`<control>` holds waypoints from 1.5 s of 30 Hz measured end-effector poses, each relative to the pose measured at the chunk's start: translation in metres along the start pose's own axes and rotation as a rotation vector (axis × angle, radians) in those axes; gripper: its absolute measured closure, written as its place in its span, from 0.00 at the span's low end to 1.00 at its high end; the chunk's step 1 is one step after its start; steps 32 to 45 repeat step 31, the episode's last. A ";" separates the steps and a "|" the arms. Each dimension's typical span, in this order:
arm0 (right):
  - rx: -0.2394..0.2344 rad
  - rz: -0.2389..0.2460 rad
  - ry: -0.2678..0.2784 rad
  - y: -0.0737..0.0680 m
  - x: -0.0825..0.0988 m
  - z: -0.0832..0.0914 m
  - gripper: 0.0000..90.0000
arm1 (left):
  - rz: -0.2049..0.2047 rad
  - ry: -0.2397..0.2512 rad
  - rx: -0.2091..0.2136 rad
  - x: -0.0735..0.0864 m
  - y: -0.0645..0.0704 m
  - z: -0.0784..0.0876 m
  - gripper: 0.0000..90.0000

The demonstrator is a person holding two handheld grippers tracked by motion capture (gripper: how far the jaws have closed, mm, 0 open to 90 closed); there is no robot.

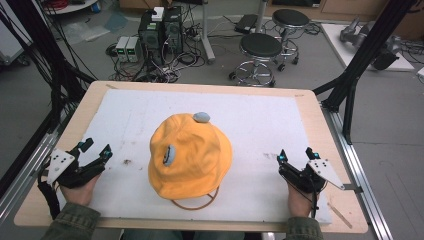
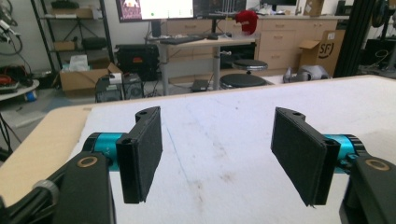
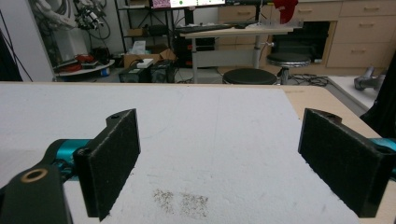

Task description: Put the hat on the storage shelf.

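**Orange bucket hat on its stand, both grippers empty**

We note the orange hat [image 1: 190,155] at the centre of the high view, draped over a thin wire stand whose ring [image 1: 196,204] peeks out below the brim. A grey patch [image 1: 169,155] sits on its side and a grey button [image 1: 201,117] at its upper edge. All rests on the white mat [image 1: 250,120] covering the wooden table [image 1: 310,107].

The left gripper [image 1: 95,147] sits at the lower left of the frame, jaws wide apart, nothing between them; the left gripper view shows bare mat between the pads [image 2: 142,154]. The right gripper [image 1: 296,154], lower right, is likewise spread wide and empty.

We judge the hat light, soft and floppy, not fragile; it will likely sag once lifted. The brim at either side looks like the best hold, one gripper each.

No containers on the table.
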State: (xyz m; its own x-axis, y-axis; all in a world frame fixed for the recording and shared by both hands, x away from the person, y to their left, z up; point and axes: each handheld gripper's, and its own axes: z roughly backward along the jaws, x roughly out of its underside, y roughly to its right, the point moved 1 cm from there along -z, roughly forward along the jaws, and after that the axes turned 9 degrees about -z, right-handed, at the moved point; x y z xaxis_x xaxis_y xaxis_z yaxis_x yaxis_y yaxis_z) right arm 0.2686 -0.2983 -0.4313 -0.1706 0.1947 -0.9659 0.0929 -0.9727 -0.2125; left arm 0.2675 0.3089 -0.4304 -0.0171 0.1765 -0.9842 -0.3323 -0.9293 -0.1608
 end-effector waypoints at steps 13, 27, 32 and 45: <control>-0.009 0.003 -0.006 0.000 0.001 -0.001 0.13 | 0.012 -0.016 -0.006 0.002 0.001 0.004 0.38; -0.010 0.001 -0.021 0.000 0.001 -0.003 0.13 | -0.009 -0.049 0.053 0.003 0.007 -0.002 0.41; -0.008 0.002 -0.024 0.000 0.002 -0.004 0.13 | -0.015 -0.051 0.061 0.003 0.009 -0.003 0.40; -0.008 0.002 -0.024 0.000 0.002 -0.004 0.13 | -0.015 -0.051 0.061 0.003 0.009 -0.003 0.40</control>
